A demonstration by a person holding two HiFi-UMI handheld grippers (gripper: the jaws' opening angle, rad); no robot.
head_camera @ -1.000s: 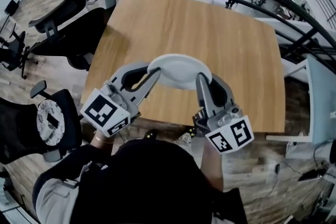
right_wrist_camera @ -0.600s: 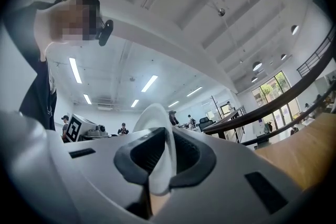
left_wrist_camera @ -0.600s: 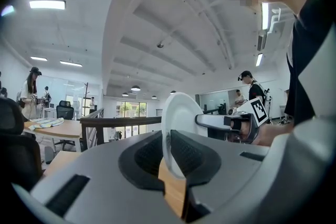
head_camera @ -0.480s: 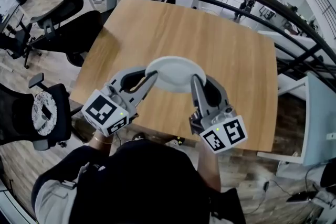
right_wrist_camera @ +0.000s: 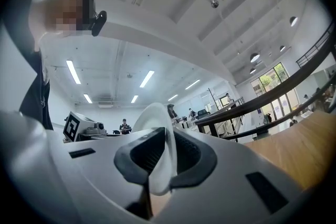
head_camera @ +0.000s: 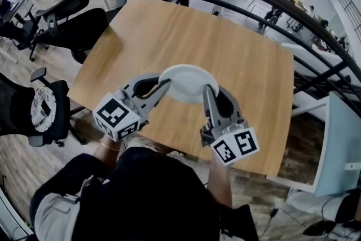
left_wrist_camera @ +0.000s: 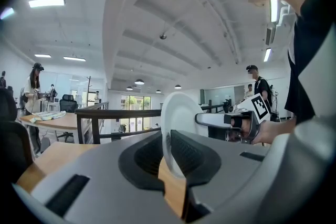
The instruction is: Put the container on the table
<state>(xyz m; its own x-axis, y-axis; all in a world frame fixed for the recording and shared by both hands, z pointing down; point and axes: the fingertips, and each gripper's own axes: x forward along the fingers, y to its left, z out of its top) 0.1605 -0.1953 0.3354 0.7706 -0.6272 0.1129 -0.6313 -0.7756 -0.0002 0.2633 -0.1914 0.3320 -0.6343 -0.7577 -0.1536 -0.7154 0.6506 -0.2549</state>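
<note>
A shallow white container [head_camera: 186,82], round like a dish, hangs over the wooden table [head_camera: 237,48] near its front edge. My left gripper [head_camera: 166,82] is shut on its left rim and my right gripper [head_camera: 206,89] is shut on its right rim. In the left gripper view the white container [left_wrist_camera: 181,126] stands edge-on between the dark pads [left_wrist_camera: 191,152], with the right gripper [left_wrist_camera: 231,120] beyond it. Seen from the right gripper view, the container's rim [right_wrist_camera: 157,128] is pinched between the pads [right_wrist_camera: 184,152].
Black office chairs [head_camera: 73,25] stand left of the table and one [head_camera: 39,113] sits near my left side. A dark railing [head_camera: 254,3] runs behind the table. A white desk edge [head_camera: 338,144] is at the right. People stand far off in the room.
Both grippers have carried the container forward over the table and a little lower. The table now fills more of the view beneath it. The grip on both rims is unchanged.
</note>
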